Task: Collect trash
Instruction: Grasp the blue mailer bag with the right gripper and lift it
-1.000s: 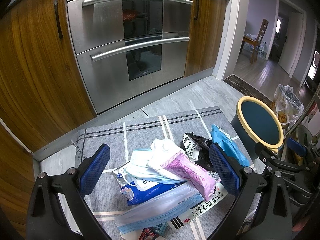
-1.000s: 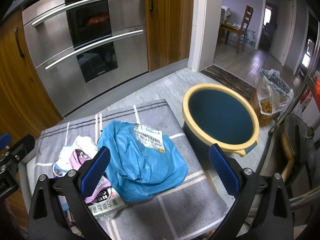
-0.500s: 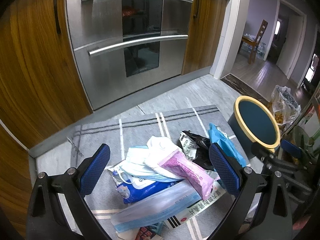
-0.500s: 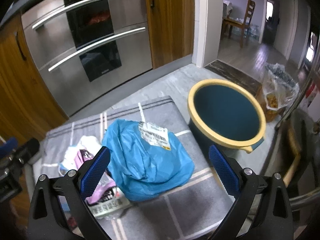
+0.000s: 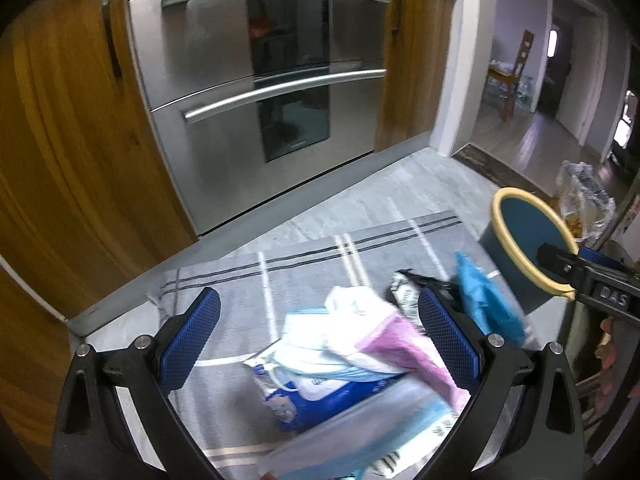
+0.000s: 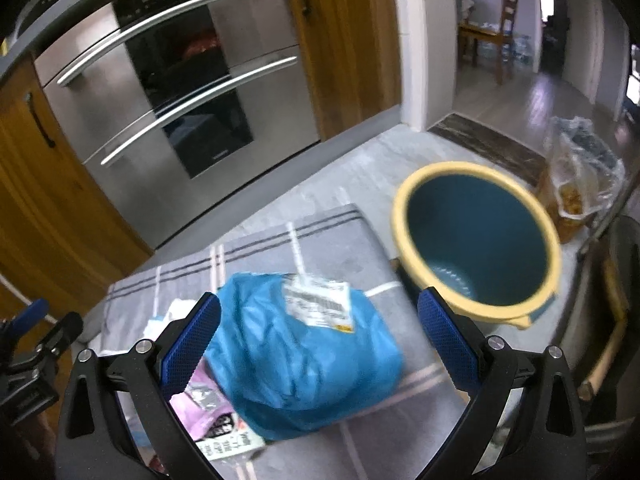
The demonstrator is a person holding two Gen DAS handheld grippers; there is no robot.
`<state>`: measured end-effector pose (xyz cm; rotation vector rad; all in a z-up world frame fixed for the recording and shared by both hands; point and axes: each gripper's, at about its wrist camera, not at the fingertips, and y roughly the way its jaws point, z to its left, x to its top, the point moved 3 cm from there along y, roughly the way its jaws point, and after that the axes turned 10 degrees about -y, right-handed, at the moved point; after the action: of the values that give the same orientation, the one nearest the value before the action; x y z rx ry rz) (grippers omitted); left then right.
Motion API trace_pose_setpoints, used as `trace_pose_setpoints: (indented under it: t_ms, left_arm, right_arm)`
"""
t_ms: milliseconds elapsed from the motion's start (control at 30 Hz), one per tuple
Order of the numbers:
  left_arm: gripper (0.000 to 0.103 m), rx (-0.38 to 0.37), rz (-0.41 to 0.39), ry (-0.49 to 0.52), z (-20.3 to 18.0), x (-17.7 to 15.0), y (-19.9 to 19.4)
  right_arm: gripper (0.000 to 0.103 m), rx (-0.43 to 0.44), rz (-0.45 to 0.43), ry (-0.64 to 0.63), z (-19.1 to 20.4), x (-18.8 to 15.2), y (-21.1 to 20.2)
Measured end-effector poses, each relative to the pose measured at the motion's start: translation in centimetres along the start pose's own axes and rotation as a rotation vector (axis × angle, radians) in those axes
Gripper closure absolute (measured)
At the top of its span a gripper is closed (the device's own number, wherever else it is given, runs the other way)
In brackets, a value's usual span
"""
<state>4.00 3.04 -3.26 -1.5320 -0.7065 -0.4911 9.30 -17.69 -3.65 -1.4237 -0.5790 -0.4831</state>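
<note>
**Mei:** Kitchen floor, grey striped mat [image 6: 280, 240] in front of the steel oven [image 5: 260, 80], and the trash is heaped on the mat. Where do we start?

**Jon:** With the blue plastic bag [image 6: 304, 360], I'd say. It lies at the bin side of the heap, right under the right gripper [image 6: 320, 340], whose jaws are spread wide with nothing between them.

**Mei:** How will it handle?

**Jon:** Light and soft, I judge. Crumpled film, probably slick, so it will collapse rather than resist. Best to pinch a raised fold near the middle, away from the white label [image 6: 318, 304], and take a thick bunch so it can't slide out.

**Mei:** And the left gripper [image 5: 320, 340]?

**Jon:** Also released, empty, above the other end of the heap: face masks [image 5: 320, 356], a pink packet [image 5: 408, 356], a blue-and-white wipes pack [image 5: 320, 404]. All limp and light; the packet looks the firmest thing to grab.

**Mei:** The bin?

**Jon:** The teal bin with a yellow rim [image 6: 404, 232] stands just beside the mat's edge, mouth open, empty as far as I can see.
</note>
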Motion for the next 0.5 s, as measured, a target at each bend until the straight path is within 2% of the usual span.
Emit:
trace_pose_setpoints:
  t_ms: [133, 267, 433, 500]
  left_arm:
    - [0.005, 0.072, 0.012, -0.023, 1.4, 0.0, 0.8]
    - [0.006, 0.068, 0.041, -0.05, 2.1, -0.3, 1.6]
    - [0.006, 0.034, 0.057, -0.033, 1.3, -0.6, 1.6]
    - [0.006, 0.028, 0.052, -0.02, 0.8, -0.7, 1.5]
  right_arm:
    - [0.007, 0.028, 0.053, -0.044, 1.5, -1.2, 1.3]
    - [0.011, 0.072, 0.095, -0.054, 2.5, -2.1, 1.8]
    - [0.042, 0.096, 0.145, -0.112, 3.7, -3.0, 2.3]
    - [0.047, 0.112, 0.165, -0.12, 3.9, -3.2, 2.6]
